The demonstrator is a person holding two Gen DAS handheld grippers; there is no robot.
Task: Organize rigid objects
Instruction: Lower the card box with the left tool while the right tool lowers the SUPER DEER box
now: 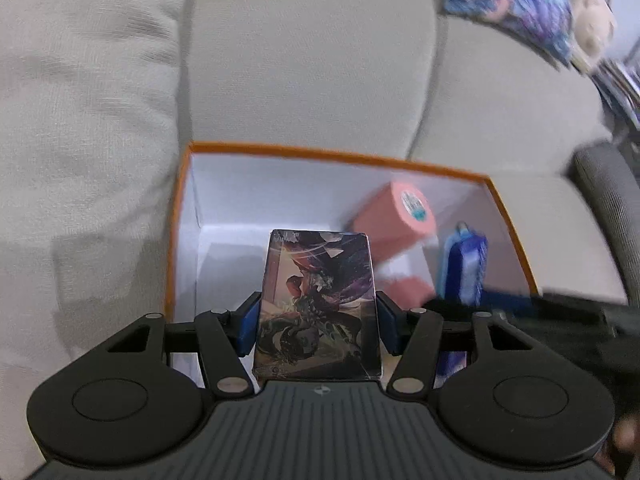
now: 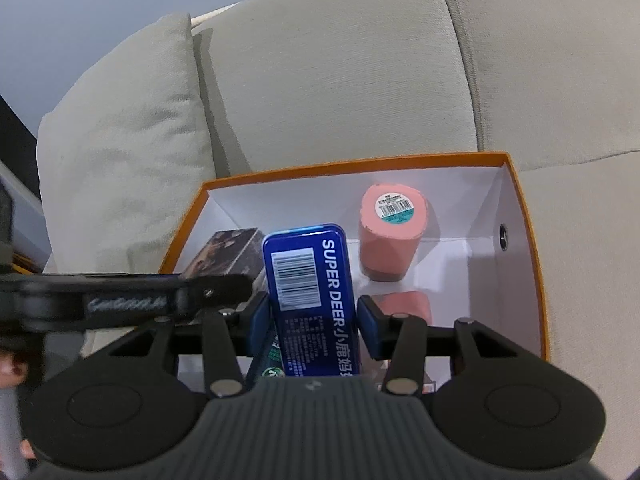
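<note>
My left gripper (image 1: 319, 314) is shut on a card box (image 1: 318, 300) with dark illustrated art and holds it upright over the left part of an orange box (image 1: 320, 154) with a white inside. My right gripper (image 2: 314, 322) is shut on a blue "SUPER DEER" tin (image 2: 308, 272), also over that orange box (image 2: 360, 164). A pink cylinder (image 2: 392, 236) with a barcode sticker lies inside at the back right, with a second pink object (image 2: 404, 306) nearer. In the right wrist view the card box (image 2: 228, 254) shows to the left of the tin.
The orange box rests on a beige sofa seat (image 1: 540, 216), against its back cushions (image 1: 312, 60). A patterned pillow (image 1: 512, 4) and a soft toy (image 1: 592, 20) lie at the far right. A grey padded edge (image 1: 612, 208) stands right of the box.
</note>
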